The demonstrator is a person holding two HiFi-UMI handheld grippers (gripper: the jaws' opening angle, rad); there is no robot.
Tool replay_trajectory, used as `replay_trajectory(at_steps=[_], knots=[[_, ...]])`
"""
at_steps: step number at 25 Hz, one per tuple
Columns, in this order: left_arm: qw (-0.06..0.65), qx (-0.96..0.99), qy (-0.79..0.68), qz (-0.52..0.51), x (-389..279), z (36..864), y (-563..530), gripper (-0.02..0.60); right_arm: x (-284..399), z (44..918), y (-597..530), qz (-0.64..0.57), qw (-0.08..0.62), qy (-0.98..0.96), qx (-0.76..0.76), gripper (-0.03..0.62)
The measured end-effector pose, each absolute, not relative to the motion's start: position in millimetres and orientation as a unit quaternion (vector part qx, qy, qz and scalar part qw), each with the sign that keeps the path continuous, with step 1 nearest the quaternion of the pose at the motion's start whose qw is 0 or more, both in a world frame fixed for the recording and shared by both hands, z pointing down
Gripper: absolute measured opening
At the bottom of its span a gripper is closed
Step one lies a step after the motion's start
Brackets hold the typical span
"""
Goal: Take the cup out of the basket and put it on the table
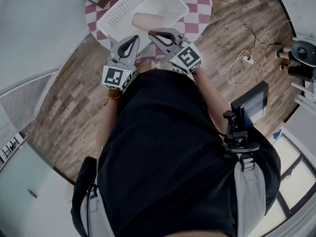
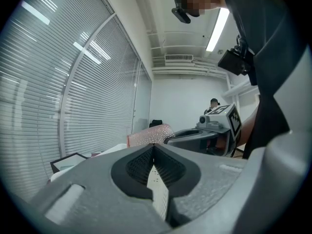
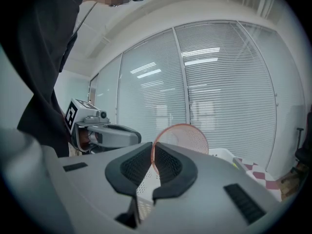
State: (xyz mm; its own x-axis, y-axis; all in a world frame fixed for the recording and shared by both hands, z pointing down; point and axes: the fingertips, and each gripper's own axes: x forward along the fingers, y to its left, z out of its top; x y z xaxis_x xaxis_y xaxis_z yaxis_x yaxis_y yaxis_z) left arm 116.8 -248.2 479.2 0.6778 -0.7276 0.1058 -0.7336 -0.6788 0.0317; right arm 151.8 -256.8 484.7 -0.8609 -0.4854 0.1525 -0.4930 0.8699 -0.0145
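Right gripper view: jaws on cup (image 3: 187, 138)

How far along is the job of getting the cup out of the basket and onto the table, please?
Nothing is finished: the cup lies inside the basket. In hand: the right claw looks closed on the cup's rim; the left claw is shut and empty at the basket's near edge. Left: lifting the cup out and setting it on the checked table.
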Motion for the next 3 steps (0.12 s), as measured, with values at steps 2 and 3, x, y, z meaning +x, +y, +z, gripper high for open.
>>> replay_trajectory(at_steps=[2, 3], knots=[[0.036, 0.915, -0.399, 0.042, 117.9, 478.1, -243.5, 0.006, 152.9, 483.6, -252.8, 0.026, 0.072, -0.964, 0.254, 0.025], [0.036, 0.916, -0.398, 0.042, 118.6, 477.5, -241.1, 0.006, 153.5, 483.1, -250.7, 0.026, 0.073, -0.964, 0.255, 0.025]])
